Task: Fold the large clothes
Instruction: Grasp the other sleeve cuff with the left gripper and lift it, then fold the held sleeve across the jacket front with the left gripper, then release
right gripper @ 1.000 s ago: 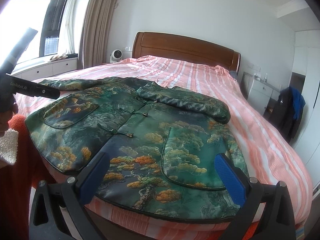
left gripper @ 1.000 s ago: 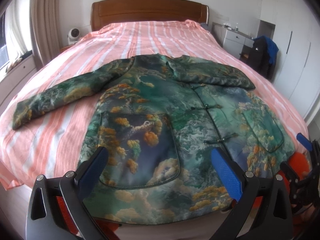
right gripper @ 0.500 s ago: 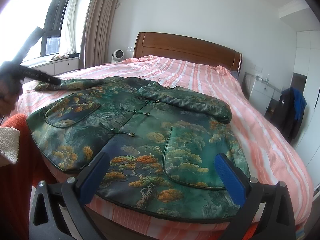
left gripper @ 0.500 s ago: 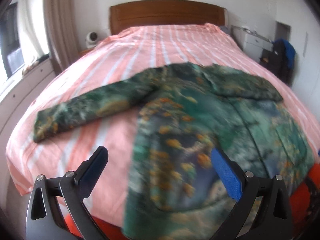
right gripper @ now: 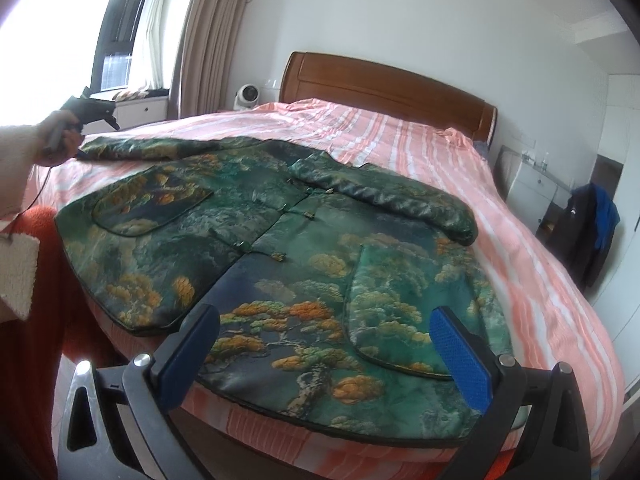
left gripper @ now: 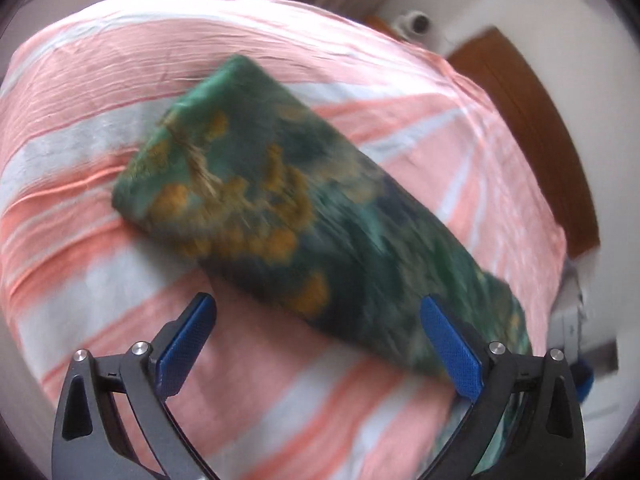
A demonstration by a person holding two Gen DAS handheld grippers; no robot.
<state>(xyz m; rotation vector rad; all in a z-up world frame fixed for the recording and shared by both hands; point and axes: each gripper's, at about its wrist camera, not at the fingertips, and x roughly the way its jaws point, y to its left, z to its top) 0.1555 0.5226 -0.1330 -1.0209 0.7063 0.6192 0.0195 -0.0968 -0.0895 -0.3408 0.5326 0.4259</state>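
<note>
The left tongs (left gripper: 318,344) have swung over the outstretched sleeve (left gripper: 304,216), which runs diagonally just ahead, both tongs gaping empty.

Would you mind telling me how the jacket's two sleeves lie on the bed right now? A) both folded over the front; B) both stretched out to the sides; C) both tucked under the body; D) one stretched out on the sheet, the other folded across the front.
D: in the right wrist view one sleeve lies outstretched on the striped sheet, while the other sleeve lies across the jacket front.
</note>
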